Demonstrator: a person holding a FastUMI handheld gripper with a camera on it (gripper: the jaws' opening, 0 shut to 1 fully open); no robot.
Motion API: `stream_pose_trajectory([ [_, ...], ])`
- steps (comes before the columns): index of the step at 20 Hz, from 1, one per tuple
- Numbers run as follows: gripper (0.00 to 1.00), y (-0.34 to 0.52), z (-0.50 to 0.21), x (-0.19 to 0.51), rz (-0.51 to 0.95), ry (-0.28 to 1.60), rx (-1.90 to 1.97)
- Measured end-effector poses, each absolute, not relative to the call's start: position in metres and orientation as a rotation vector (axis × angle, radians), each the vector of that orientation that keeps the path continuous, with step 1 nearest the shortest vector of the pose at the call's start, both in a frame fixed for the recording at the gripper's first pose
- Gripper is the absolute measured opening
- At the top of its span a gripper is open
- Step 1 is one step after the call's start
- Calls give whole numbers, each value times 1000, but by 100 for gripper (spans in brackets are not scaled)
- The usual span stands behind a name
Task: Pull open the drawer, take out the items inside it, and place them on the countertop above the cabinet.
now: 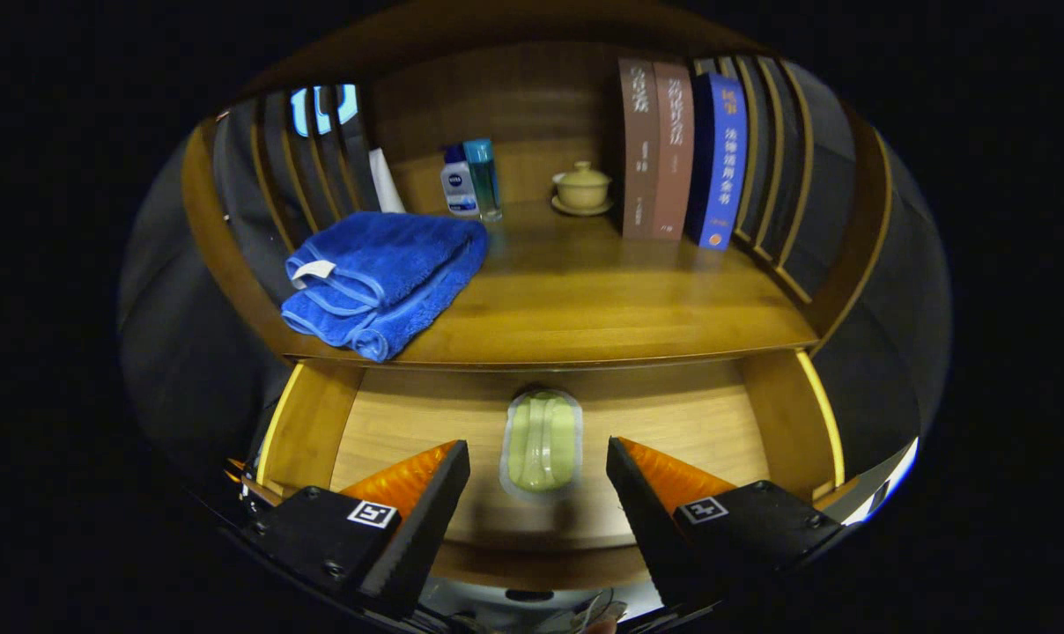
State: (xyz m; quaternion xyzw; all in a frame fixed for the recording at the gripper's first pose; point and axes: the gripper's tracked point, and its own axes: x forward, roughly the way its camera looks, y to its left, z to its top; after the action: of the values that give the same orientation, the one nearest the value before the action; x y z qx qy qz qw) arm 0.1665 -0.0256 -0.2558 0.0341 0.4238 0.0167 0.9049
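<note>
1 green packet (542, 440) in open drawer (673, 423), between the gripper's (538, 467) parted fingers

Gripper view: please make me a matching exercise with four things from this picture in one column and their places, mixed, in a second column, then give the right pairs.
Things:
1. blue towel
2. green packet
3. lidded cup
4. books

Places:
A. in the open drawer, between the fingers of the open gripper
B. upright on the countertop, beside the slatted side wall
C. folded, at the countertop's front edge
D. on a saucer near the back wall

Pairs: 1-C, 2-A, 3-D, 4-B
</note>
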Motion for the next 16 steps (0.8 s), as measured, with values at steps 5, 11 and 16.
stream_pose_trajectory([
  [5,99,-27,-307,183,7,1011,-5],
  [11,72,-24,-333,182,-25,1091,24],
  [16,21,-24,-337,189,-42,1071,40],
])
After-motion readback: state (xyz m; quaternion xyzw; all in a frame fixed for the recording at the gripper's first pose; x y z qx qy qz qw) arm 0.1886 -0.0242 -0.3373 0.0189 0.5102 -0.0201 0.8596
